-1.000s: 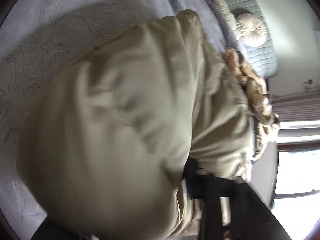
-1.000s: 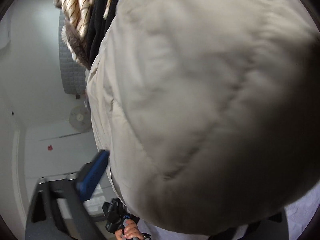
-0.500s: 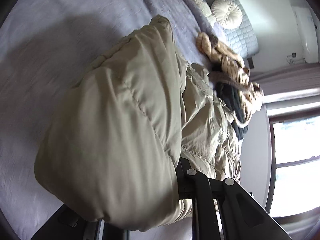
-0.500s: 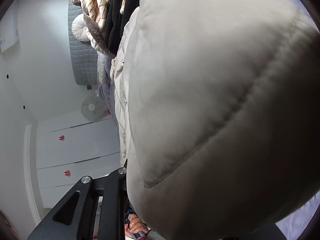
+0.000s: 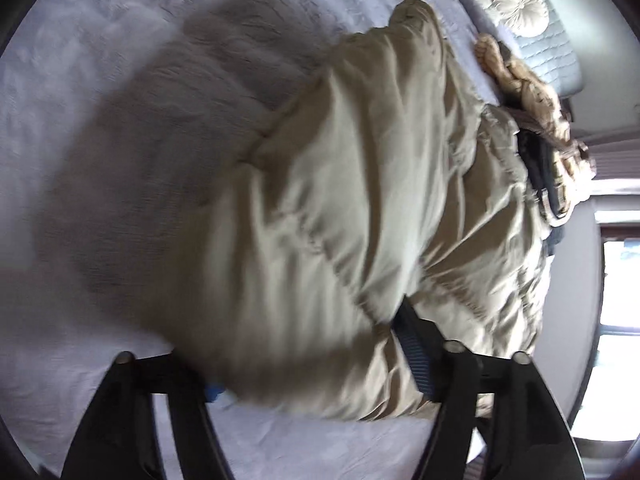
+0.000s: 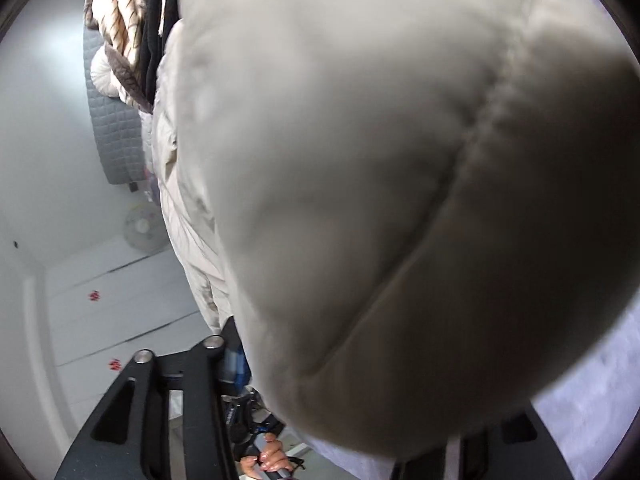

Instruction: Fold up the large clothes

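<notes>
Both wrist views close, angled down; share puffy jacket [image 5: 360, 200], bed [image 5: 100, 80].

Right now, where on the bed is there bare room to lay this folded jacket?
Bare bedspread lies on the side of the beige puffer jacket away from the window. The far end is crowded: a clothes pile beside a round cushion.

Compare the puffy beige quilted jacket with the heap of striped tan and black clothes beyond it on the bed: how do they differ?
The puffy beige quilted jacket is one plain colour; the heap of striped tan and black clothes mixes dark stripes, tan and black. The jacket lies nearest, between the fingers of both grippers; the heap lies further off, near the quilted grey headboard, untouched. The jacket fills most of each view; the heap takes up little. Both rest on the pale lilac bedspread.
</notes>
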Motion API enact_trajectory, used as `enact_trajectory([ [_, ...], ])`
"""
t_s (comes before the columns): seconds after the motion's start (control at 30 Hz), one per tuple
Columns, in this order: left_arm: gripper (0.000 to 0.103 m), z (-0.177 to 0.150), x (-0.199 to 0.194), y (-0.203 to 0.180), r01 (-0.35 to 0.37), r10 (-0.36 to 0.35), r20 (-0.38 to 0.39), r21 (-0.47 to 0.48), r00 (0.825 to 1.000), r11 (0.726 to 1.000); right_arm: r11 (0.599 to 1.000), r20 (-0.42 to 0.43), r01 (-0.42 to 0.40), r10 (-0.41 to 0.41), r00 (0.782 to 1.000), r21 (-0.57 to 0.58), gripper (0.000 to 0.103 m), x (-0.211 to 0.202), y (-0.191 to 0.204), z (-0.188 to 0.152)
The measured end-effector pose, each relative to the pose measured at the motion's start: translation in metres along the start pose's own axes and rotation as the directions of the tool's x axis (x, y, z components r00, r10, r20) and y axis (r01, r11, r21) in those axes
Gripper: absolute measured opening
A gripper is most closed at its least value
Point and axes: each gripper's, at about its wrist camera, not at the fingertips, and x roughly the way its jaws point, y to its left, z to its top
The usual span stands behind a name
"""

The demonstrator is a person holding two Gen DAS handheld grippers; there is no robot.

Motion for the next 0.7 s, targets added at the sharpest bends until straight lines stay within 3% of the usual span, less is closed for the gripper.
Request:
enact_trajectory([
  [0.13, 0.074, -0.002, -0.028, -0.013, -0.122, 0.119, 0.039, 0.085, 0.992, 0.989, 0.988, -0.007, 0.128, -0.129, 0.992, -0.081, 0.073, -0.022, 0.019, -0.011],
  [0.2, 0.074, -0.004, -0.046, -0.023, -0.189, 0.177, 0.090, 0.151, 0.980, 0.970, 0.975, 0.000, 0.175, -0.177, 0.984, -0.137, 0.074, -0.030, 0.030, -0.020],
  [0.33, 0.074, -0.004, -0.074, -0.043, -0.267, 0.227, 0.189, 0.224, 0.956, 0.937, 0.938, 0.012, 0.246, -0.251, 0.968, -0.242, 0.074, -0.038, 0.048, -0.037],
  [0.53, 0.074, -0.001, -0.094, -0.054, -0.291, 0.224, 0.253, 0.268, 0.941, 0.919, 0.892, 0.030, 0.266, -0.275, 0.961, -0.366, 0.074, -0.035, 0.093, -0.050],
  [0.7, 0.074, -0.002, -0.075, -0.068, -0.269, 0.211, 0.201, 0.329, 0.956, 0.905, 0.804, 0.042, 0.320, -0.347, 0.937, -0.501, 0.074, 0.001, 0.159, -0.083],
])
